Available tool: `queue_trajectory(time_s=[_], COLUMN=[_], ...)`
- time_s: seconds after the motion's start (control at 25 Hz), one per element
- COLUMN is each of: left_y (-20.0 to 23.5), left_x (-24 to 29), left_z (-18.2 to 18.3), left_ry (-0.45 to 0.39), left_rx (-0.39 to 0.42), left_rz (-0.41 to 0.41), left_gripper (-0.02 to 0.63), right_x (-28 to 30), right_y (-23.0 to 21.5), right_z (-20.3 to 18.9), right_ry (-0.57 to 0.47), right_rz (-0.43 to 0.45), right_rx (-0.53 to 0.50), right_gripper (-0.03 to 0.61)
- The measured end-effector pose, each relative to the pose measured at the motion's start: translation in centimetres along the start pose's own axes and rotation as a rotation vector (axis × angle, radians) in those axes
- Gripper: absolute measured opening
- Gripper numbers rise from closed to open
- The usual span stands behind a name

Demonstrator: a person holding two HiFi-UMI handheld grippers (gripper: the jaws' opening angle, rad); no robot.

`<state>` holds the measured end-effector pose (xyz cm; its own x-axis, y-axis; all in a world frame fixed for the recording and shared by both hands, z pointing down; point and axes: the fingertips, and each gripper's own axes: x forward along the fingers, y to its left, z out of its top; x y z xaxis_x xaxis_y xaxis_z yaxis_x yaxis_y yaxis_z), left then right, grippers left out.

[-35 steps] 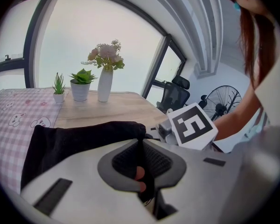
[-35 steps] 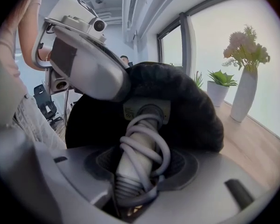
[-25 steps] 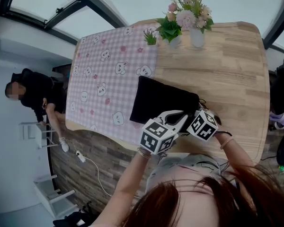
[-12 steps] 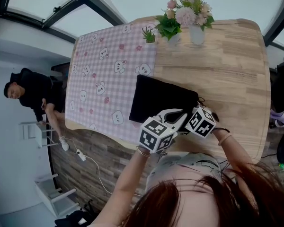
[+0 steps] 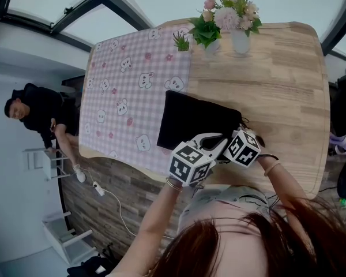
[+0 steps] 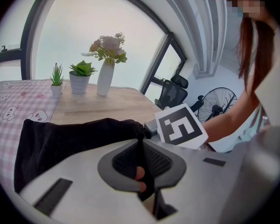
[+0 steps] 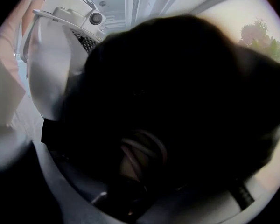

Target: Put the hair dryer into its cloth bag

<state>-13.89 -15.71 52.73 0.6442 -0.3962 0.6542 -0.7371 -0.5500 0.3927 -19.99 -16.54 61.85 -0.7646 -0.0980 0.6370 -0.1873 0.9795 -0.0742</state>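
The black cloth bag lies flat on the wooden table, its mouth at the near right corner. My left gripper is at that corner, and in the left gripper view it is shut on a fold of the bag's rim. My right gripper is close beside it at the bag's mouth, its jaws hidden. Dark cloth fills the right gripper view, and only a coiled cord shows deep inside. The hair dryer's body is not visible in any view.
A pink checked cloth with bears covers the table's left half. A vase of flowers and two small potted plants stand at the far edge. A person is on the floor to the left. A fan stands behind.
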Motion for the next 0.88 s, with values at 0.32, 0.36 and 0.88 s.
queue_trajectory(time_s=[0.32,0.36,0.88], left_y=[-0.01,-0.02,-0.04], left_x=[0.03,0.05,-0.06], left_z=[0.05,0.04,0.16], left_ry=[-0.004,-0.005,-0.034], left_rx=[-0.011,-0.014,-0.049], left_rz=[-0.001,0.000,0.018], left_gripper=[0.029,0.029,0.029], right_x=[0.10,0.08,-0.86], right_y=[-0.08,-0.09,-0.31], right_z=[0.03,0.05,0.34], right_ry=[-0.007,-0.009,-0.048], right_rz=[-0.011,-0.014,-0.024], right_rx=[-0.007,-0.008,0.027], right_gripper=[0.224,0.225,0.253])
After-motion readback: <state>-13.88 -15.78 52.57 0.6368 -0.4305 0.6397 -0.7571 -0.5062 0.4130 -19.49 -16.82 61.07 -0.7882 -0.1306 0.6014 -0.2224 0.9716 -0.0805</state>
